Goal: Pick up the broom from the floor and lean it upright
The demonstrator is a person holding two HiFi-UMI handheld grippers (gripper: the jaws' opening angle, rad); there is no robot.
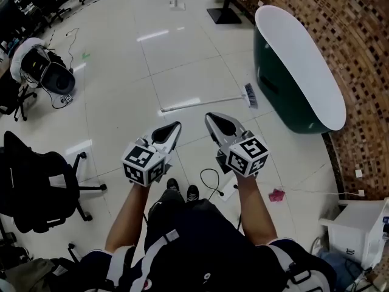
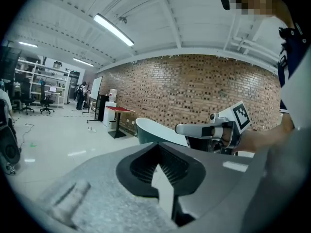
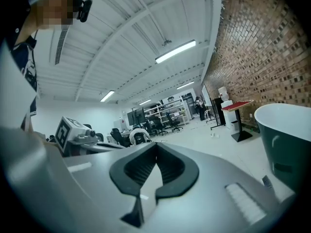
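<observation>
Grey-bristled broom [image 1: 206,103]: lies flat on the tile floor [image 1: 121,90] at twelve o'clock of both tongs, well apart from them, brush end at three o'clock, near the green tub [image 1: 278,91]. Left tongs [image 1: 175,126]: pressed together, nothing between, held above the floor, pointing toward twelve. Right tongs [image 1: 210,118]: likewise together and empty, just beside the left at three o'clock. Brick wall [image 1: 358,53]: runs behind the tub at two o'clock. Black chair [image 1: 36,187]: stands at nine o'clock. Pink scrap [image 1: 276,194]: sits on the floor at four o'clock, near a white box [image 1: 355,233].
</observation>
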